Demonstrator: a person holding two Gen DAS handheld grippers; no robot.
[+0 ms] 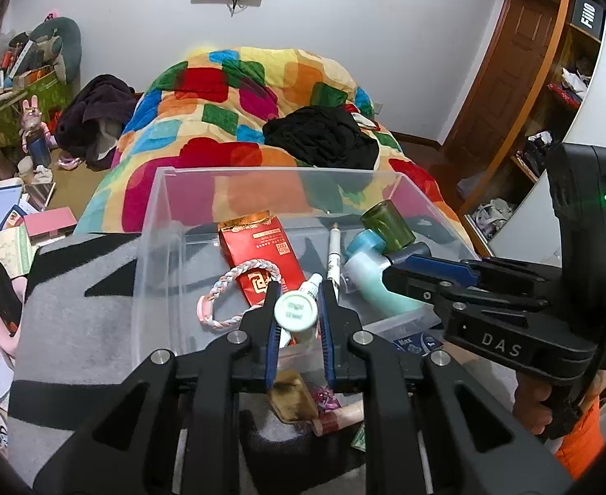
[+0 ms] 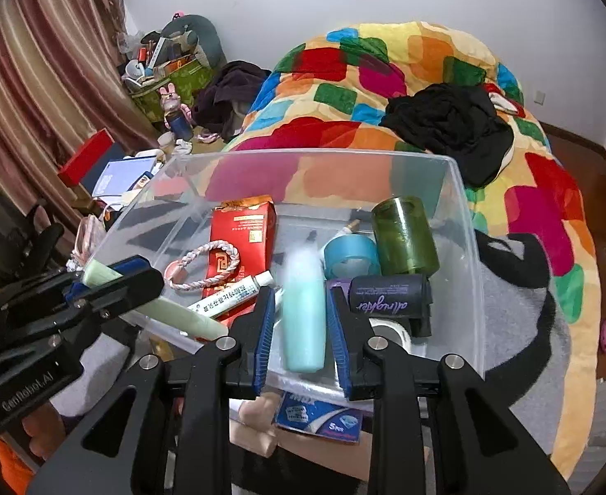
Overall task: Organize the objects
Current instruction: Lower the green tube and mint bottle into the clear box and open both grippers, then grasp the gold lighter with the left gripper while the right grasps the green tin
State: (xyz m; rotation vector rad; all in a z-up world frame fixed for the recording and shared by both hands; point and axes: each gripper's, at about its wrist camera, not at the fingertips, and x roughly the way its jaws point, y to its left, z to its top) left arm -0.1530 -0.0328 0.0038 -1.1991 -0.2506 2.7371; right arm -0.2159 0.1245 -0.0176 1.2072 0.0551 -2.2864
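Observation:
A clear plastic bin (image 1: 154, 222) (image 2: 463, 214) stands on a grey and black blanket. My left gripper (image 1: 296, 288) is shut on a pale green tube (image 1: 295, 312) (image 2: 158, 305) above the bin's near wall. My right gripper (image 2: 299, 295) stands over the bin, its blue pads on either side of a mint green bottle (image 2: 304, 309) (image 1: 375, 280) that looks blurred; I cannot tell whether they touch it. In the bin lie a red packet (image 1: 257, 255), a braided bracelet (image 2: 198, 260), a white ointment tube (image 2: 229, 299), a blue tape roll (image 2: 352, 253), a green glass jar (image 2: 404, 235) and a dark canister (image 2: 385, 297).
A blue packet (image 2: 323, 416), a beige tube (image 1: 340, 416) and a gold wrapper (image 1: 292, 398) lie in front of the bin. A colourful quilt (image 1: 229, 103) with black clothes (image 1: 323, 136) covers the bed behind. Boxes and papers (image 1: 10, 222) clutter the left. Shelves (image 1: 558, 95) stand at the right.

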